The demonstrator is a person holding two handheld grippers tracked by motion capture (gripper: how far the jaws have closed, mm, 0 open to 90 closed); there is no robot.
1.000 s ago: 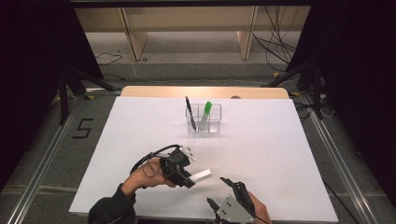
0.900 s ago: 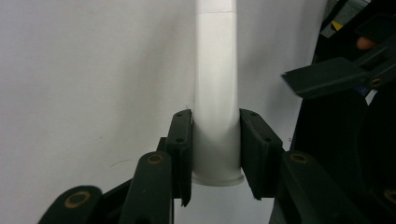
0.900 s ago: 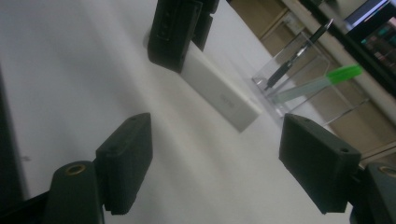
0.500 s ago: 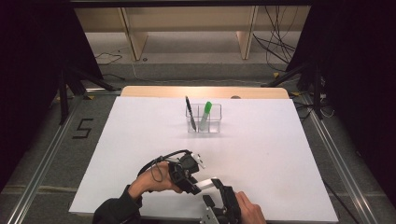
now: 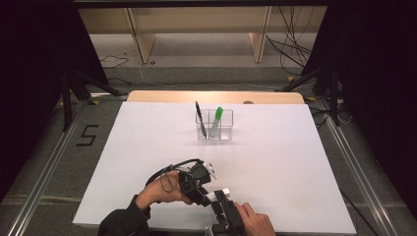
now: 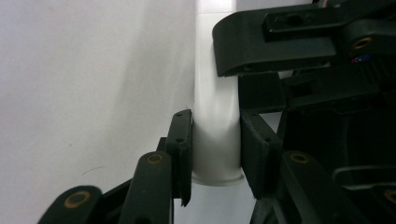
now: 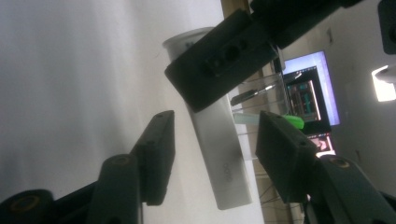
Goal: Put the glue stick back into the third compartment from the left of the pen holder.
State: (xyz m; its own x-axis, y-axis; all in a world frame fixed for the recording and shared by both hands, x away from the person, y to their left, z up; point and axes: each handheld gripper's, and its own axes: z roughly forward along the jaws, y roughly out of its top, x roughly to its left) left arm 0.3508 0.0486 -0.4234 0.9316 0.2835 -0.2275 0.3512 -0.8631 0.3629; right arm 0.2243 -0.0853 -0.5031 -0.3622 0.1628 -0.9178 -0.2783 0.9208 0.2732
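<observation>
High view: a white table (image 5: 147,147) carries a clear compartmented holder (image 5: 215,130) near its far centre. A black pen (image 5: 199,118) stands tilted in the holder's left compartment; a green-capped marker (image 5: 216,120) leans in the next one. At the near edge, the left gripper (image 5: 204,191) holds a white tube (image 5: 220,192), and the right gripper (image 5: 223,206) sits just beside it, its jaws reaching to the tube's free end. The left hand (image 5: 157,191) and right hand (image 5: 253,221) enter from the bottom edge.

Left gripper view: the left gripper (image 6: 215,149) is clenched on the white tube (image 6: 215,140); both pads touch the tube's sides near its flared end. The other gripper's black jaw lies across the tube farther along.

Right gripper view: the right gripper (image 7: 212,149) is released; its jaws stand spread on either side of the white tube (image 7: 219,158), apart from it. The other gripper's jaw clamps the tube higher up. The holder (image 7: 261,100) and the green marker cap (image 7: 292,122) appear behind. A lit monitor (image 7: 310,88) shows in the background.
</observation>
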